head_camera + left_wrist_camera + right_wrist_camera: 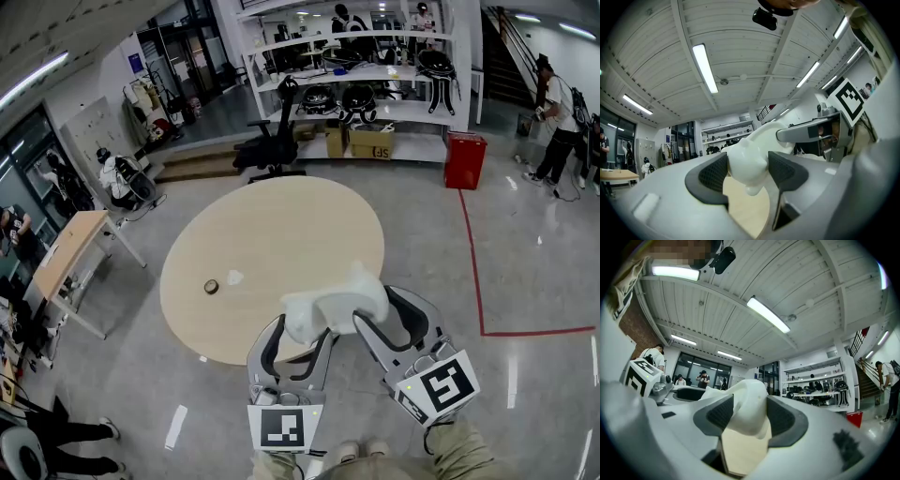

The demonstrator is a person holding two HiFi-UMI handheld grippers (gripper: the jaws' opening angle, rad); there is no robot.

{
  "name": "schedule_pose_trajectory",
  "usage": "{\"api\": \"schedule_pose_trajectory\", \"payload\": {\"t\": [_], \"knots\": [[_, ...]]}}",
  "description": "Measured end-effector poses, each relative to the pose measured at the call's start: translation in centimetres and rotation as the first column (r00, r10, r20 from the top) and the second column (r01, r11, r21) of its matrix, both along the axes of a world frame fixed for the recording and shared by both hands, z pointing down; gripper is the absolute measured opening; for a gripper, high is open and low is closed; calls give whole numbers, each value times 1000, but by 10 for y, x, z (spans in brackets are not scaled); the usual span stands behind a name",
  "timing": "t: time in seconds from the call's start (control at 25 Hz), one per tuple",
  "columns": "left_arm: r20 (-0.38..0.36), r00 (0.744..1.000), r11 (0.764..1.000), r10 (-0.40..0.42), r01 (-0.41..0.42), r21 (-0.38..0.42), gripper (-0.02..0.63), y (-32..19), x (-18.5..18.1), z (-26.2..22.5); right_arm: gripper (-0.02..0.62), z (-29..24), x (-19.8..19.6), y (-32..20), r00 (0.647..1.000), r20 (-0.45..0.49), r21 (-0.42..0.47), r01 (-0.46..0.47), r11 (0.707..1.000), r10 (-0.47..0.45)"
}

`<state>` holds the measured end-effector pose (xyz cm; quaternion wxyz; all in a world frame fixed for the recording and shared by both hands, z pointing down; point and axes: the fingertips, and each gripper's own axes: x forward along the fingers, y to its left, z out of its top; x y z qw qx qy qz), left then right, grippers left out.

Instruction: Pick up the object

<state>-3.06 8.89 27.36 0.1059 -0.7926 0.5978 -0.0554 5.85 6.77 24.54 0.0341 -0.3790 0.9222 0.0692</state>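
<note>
Left gripper (298, 336) and right gripper (390, 317), head view: both sit at the lower centre of the frame, and each is clamped on the same white moulded object (333, 302). The object lies over the near rim of the round table (272, 234). Its long axis runs from lower left to upper right, bridging the two grippers. The left gripper holds the lower-left end and the right gripper holds the upper-right end, so neither is nearer. Count: two grippers, one white object, one table. Two small items rest on the table to the left, well apart from the object: a dark disc (212, 286) and a pale scrap (234, 277) just beside it. Left gripper view: both dark pads press on a rounded lobe of the object at frame centre. A small nub hangs below the lobe, with tabletop visible beneath it. The rest of the object extends up and to the right, towards the other gripper. Right gripper view: the jaws stand fairly wide, yet both pads bear on the broad end of the object at frame centre. The object body runs off to the left. Judgement: the object appears clear of the tabletop, so any further lift requires both grippers to rise together and keep the long axis level.
</note>
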Motion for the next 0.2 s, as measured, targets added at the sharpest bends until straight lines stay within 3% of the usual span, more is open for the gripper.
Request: {"api": "schedule_pose_trajectory", "payload": {"t": [0.2], "knots": [[-2,1000,1000,2,-2,4,281,3,3,-3,227,-2,2,3,1000,1,2,-1,1000,1]]}}
